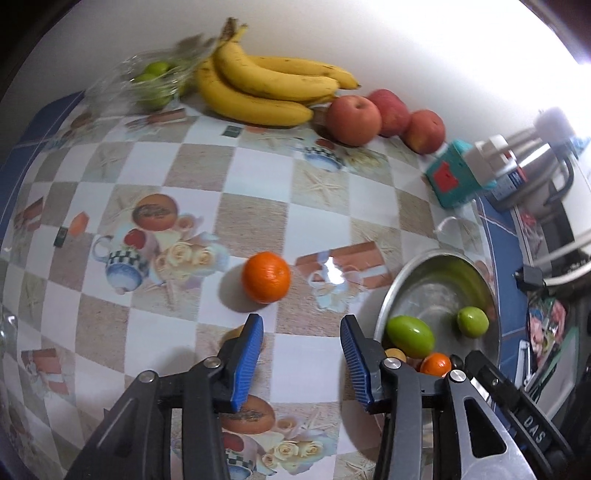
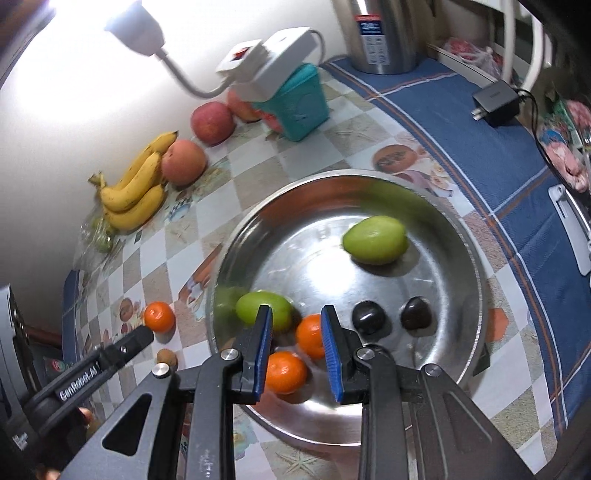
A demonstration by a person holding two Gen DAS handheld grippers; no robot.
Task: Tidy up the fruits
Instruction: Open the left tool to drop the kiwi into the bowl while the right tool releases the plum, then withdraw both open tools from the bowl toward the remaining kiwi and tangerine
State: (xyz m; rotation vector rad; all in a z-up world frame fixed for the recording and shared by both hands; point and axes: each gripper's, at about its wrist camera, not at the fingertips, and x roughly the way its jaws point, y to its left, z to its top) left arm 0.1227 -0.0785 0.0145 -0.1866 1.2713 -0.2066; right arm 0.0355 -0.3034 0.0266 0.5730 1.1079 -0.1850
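An orange mandarin lies on the checked tablecloth, just ahead of my open, empty left gripper; it also shows in the right wrist view. A steel bowl holds two green fruits, two mandarins and two dark fruits. My right gripper is open and empty, above the bowl's near side over the mandarins. The bowl sits right of the left gripper.
Bananas, three red apples and a bag of green fruits lie along the far wall. A teal box with white plugs, a steel kettle and a black charger stand nearby. A small brown fruit lies by the bowl.
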